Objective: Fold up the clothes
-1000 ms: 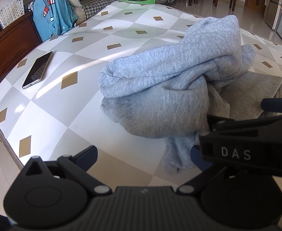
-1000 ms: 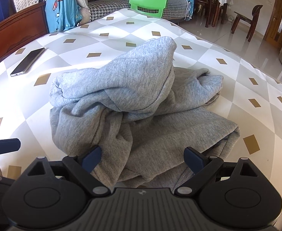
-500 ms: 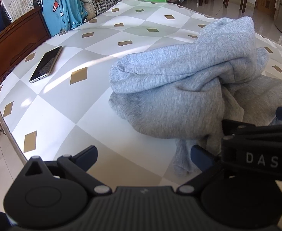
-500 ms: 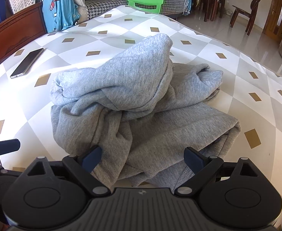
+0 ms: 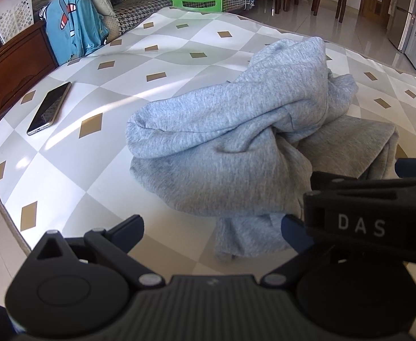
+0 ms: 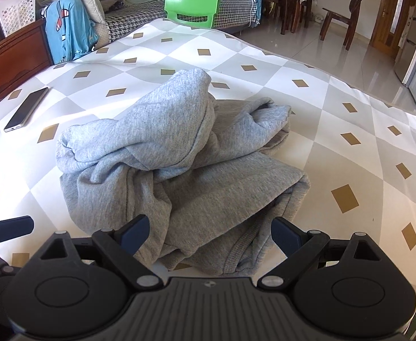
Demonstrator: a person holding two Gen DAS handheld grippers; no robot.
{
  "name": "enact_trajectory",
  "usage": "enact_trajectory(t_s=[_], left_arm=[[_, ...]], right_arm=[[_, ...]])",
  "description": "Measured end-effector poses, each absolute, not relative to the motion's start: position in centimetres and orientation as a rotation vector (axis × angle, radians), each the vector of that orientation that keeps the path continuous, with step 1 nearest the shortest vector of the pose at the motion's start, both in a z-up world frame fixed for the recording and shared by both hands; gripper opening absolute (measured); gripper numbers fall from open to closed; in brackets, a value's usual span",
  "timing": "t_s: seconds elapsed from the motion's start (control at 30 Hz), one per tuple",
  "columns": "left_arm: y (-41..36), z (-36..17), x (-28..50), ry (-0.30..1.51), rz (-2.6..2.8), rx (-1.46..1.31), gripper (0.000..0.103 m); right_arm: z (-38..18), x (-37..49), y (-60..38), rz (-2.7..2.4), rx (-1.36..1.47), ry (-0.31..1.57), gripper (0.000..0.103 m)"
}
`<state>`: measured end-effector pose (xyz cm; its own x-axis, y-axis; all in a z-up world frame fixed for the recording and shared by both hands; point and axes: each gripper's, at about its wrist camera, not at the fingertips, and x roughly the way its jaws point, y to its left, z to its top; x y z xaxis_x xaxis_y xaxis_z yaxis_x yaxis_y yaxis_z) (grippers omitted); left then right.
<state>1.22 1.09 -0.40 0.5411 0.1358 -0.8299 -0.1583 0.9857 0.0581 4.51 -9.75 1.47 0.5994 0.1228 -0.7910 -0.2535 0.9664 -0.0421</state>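
Note:
A crumpled grey sweatshirt lies in a heap on the table with the diamond-patterned cloth. My left gripper hangs open near the table's front edge, its fingers spread, with the garment's lowest fold just ahead of it. My right gripper is open too, and the sweatshirt's hem lies between and under its blue fingertips. The right gripper's black body, marked DAS, crosses the right side of the left wrist view and hides part of the cloth.
A smartphone lies at the table's left. A blue garment hangs over a wooden headboard at the back left. A green plastic chair stands behind the table. Wooden chairs and tiled floor lie to the right.
Both views have drawn back and risen slightly; the sweatshirt sits a little farther from the fingers. The heap itself has not moved and both grippers stay open.

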Motion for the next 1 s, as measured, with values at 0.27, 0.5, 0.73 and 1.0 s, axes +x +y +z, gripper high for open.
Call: enact_trajectory(t_s=[0.27, 0.5, 0.73, 1.0], left_arm=[[0.1, -0.3, 1.4, 0.981, 0.175, -0.023, 0.103], [-0.7, -0.4, 1.7, 0.982, 0.170, -0.014, 0.103], [-1.2, -0.5, 1.8, 0.982, 0.166, -0.006, 0.103], [-0.9, -0.6, 1.7, 0.984, 0.162, -0.010, 0.103]], right_arm=[[1.7, 4.6, -11.1, 0.178, -0.137, 0.907, 0.093], [1.7, 4.6, -12.1, 0.157, -0.121, 0.918, 0.093], [1.6, 4.7, -12.6, 0.164, -0.103, 0.922, 0.093], [1.5, 4.4, -11.4, 0.220, -0.102, 0.926, 0.093]])
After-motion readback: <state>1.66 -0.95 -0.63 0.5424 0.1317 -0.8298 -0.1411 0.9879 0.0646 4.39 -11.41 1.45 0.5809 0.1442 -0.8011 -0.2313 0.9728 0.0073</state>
